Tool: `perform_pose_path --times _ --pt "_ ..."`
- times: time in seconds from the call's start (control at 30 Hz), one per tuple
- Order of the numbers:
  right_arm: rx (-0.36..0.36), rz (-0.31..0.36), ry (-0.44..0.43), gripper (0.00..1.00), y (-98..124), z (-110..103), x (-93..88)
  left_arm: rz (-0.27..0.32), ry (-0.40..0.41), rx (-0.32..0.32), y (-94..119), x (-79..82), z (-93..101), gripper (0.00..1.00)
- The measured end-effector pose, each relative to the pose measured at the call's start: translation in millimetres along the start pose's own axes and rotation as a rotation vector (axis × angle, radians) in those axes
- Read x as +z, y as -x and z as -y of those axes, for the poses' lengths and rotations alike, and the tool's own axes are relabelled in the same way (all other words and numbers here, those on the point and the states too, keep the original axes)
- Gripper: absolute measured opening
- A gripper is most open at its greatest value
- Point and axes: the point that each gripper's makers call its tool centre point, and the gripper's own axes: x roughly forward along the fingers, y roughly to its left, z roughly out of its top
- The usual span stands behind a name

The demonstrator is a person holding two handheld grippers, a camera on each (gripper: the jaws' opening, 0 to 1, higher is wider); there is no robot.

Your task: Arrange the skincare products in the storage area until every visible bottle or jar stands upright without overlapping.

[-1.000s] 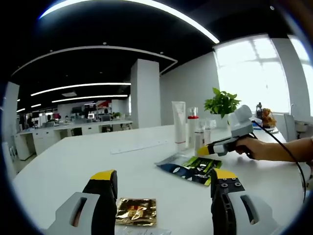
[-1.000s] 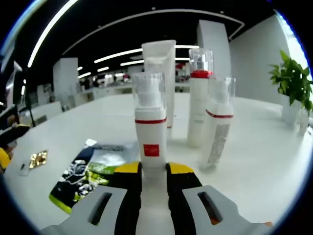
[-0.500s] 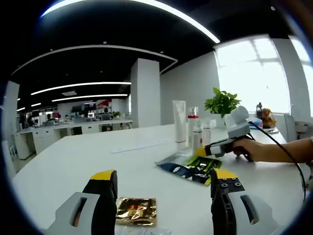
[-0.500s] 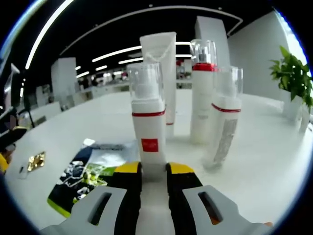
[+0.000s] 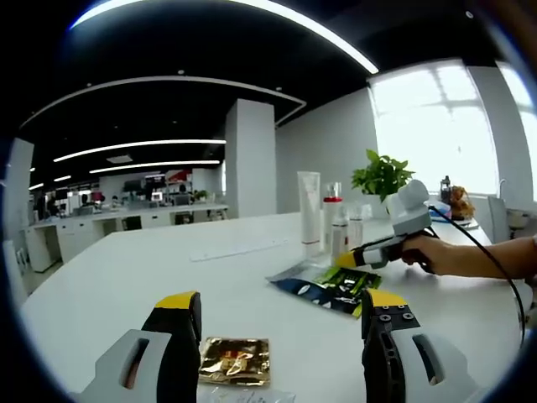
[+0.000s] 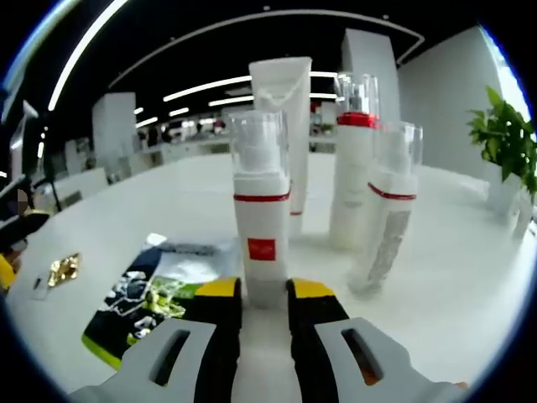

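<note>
A white pump bottle (image 6: 261, 243) with a red band and clear cap stands upright on the white table (image 6: 453, 277). My right gripper (image 6: 264, 290) is shut on its base. Behind it stand a white tube (image 6: 281, 126), a taller red-collared bottle (image 6: 352, 185) and another clear-capped bottle (image 6: 384, 218), all upright and apart. In the left gripper view a hand holds the right gripper (image 5: 346, 259) in front of the same tube (image 5: 310, 210) and bottles (image 5: 333, 225). My left gripper (image 5: 281, 300) is open, low over the table, with a gold sachet (image 5: 234, 362) lying between its jaws.
Dark green-and-blue sachet packs (image 5: 327, 290) lie flat just left of the bottles, also seen as packs (image 6: 151, 298). A potted plant (image 5: 382, 178) stands behind the bottles near the window. A person's forearm (image 5: 478, 256) reaches in from the right.
The right gripper shifted slightly toward the bottles and back, the pump bottle staying between its jaws. The left gripper has not moved.
</note>
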Motion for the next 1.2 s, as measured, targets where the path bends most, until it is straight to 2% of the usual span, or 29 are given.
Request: perform_pose_path --times 0.53,1.0,1.07,1.13,1.2 --pt "0.003 -0.017 -0.002 0.17 5 0 -4.3 -0.018 0.007 -0.003 -2 -4.4 0.3 0.8" --pt "-0.024 -0.007 -0.022 0.17 -4 8 -1.1 -0.016 0.015 -0.007 -2 -4.9 1.4 0.8" --pt "-0.004 -0.012 -0.024 0.22 -2 4 -1.7 -0.016 0.015 -0.006 -1 -5.1 1.5 0.8" --pt "0.04 -0.008 -0.057 0.35 2 -2 -2.0 -0.015 0.018 -0.006 -1 -5.0 1.8 0.8" --pt "0.045 -0.014 -0.039 0.35 9 -3 -2.8 -0.014 0.023 -0.006 -1 -5.0 2.0 0.8"
